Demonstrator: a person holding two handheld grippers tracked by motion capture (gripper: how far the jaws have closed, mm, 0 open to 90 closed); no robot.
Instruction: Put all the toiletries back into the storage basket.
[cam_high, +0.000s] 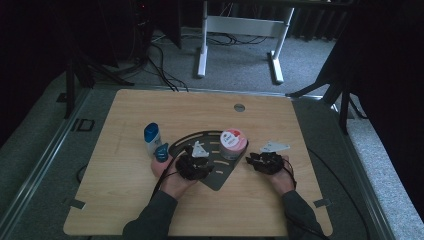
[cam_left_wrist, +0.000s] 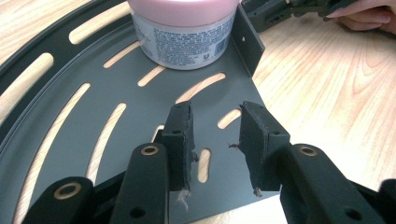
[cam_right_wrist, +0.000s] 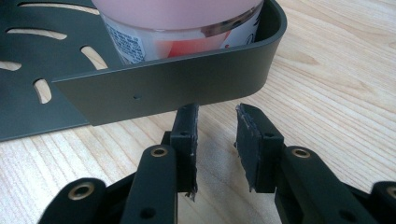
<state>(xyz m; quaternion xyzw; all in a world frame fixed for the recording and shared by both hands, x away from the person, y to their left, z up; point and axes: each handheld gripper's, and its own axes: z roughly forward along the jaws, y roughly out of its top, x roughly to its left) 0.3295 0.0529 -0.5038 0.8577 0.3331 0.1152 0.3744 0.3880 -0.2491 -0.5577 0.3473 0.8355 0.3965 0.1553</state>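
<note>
Apparently pink jar (cam_high: 233, 143) on tray (cam_high: 220, 176), grippers apart

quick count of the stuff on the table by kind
pink-lidded jar: 1
blue-capped bottle: 1
blue piece, kind unclear: 1
black slotted tray: 1
grippers, left and right: 2
Total: 6

The pink jar's (cam_left_wrist: 182, 32) top was cut off by the upper edge in both gripper views, its label print too small to read. The shelf's (cam_right_wrist: 163, 88) wall hid its base.
</note>
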